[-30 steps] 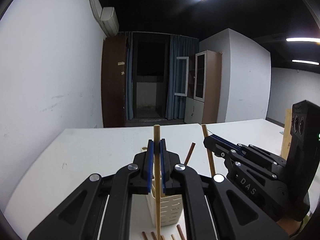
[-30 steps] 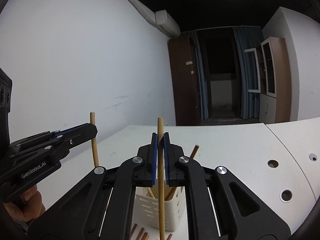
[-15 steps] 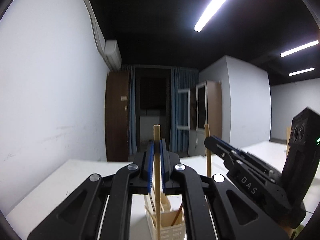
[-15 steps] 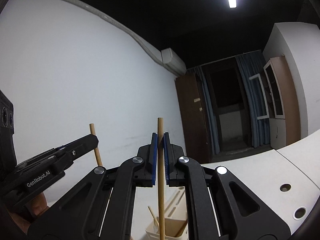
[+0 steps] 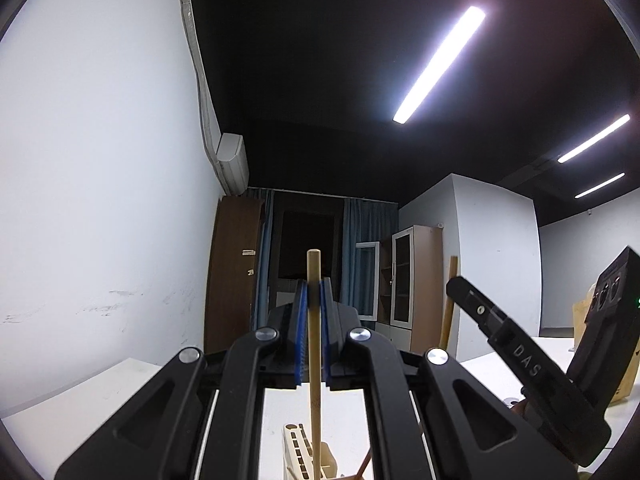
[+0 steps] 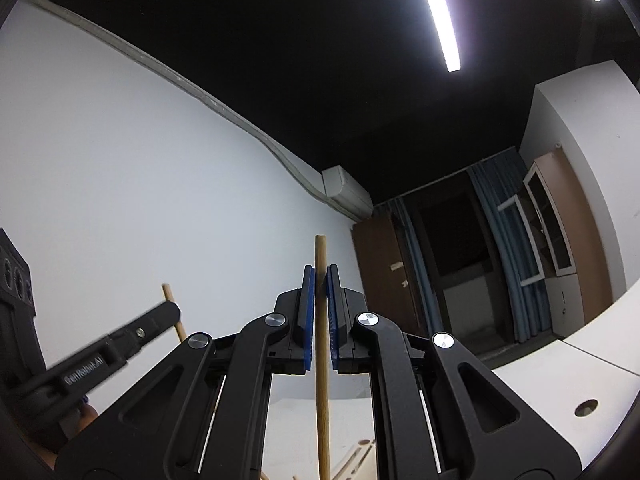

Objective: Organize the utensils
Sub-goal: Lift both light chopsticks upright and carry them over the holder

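Note:
My left gripper (image 5: 313, 292) is shut on a light wooden chopstick (image 5: 314, 380) that stands upright between its blue pads. Below it, at the bottom edge, shows the top of the cream slotted utensil holder (image 5: 298, 450). To the right in the left wrist view is my right gripper (image 5: 454, 282) with its own chopstick (image 5: 448, 312). In the right wrist view, my right gripper (image 6: 319, 276) is shut on an upright wooden chopstick (image 6: 321, 400). The left gripper (image 6: 174, 312) and its chopstick (image 6: 170, 298) appear at the left. The holder's rim (image 6: 362, 460) peeks in at the bottom.
A white table (image 5: 100, 388) lies under both grippers, with round holes (image 6: 586, 407) in its right part. A white wall (image 5: 100, 200) runs along the left. A brown wardrobe (image 5: 230, 276), curtains and a cabinet (image 5: 414, 280) stand at the far end.
Both grippers have tilted upward, so the ceiling and lights fill the views and the holder has slid to the bottom edge. Each still grips its chopstick.

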Tool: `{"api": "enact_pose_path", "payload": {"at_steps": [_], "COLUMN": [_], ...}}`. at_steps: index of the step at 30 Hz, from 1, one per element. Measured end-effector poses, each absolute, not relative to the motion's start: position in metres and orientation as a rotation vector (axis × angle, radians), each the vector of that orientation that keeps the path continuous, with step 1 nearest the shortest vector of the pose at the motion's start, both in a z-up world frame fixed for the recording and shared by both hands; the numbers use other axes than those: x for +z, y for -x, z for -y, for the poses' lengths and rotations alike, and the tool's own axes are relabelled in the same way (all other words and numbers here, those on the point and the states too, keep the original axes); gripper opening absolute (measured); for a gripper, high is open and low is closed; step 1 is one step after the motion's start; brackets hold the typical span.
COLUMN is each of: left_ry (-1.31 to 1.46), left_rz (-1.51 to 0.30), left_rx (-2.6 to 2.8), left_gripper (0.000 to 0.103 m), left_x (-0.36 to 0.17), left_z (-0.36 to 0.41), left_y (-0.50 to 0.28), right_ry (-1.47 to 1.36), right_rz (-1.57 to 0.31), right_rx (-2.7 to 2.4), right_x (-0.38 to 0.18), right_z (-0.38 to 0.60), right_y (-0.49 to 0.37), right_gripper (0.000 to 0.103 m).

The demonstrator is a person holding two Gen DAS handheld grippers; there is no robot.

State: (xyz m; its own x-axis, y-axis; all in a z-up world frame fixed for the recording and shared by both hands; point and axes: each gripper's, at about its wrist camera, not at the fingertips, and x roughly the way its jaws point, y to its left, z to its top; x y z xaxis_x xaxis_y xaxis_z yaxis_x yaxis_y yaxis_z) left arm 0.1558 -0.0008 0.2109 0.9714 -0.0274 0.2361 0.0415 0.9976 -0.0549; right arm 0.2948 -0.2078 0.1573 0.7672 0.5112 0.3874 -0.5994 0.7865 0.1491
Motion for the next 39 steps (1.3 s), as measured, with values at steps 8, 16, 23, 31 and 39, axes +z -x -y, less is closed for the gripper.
{"api": "enact_pose_path", "payload": {"at_steps": [8,16,23,31,39], "left_ry": [0.059,0.062,0.069,0.087,0.067], "left_rz": [0.14,0.015,-0.082,-0.121,-0.144], "left_rx": [-0.016,-0.026,-0.045,-0.105,-0.135], "left_gripper": [0.006,0.006,0.006,0.006,0.006], "left_x": [0.195,0.18,0.159,0.16,0.149], "left_z": [0.004,-0.006,-0.019,-0.026,-0.024], "left_y": [-0.192,-0.224,-0.24,-0.246,-0.24], "right_ry": [-0.237,-0.188,-0.146,-0.115,-0.09], "right_rz": [0.241,0.134,0.063,0.005,-0.058], "right_rx": [0.61,0.613,0.609,0.616,0.609], "right_x": [0.133,0.119,0.113,0.112,0.11], "right_z": [0.192,0.182,0.181,0.184,0.18], "right_y": [-0.337,-0.352,-0.355,-0.349,-0.347], "right_gripper": [0.006,0.006,0.006,0.006,0.006]}}
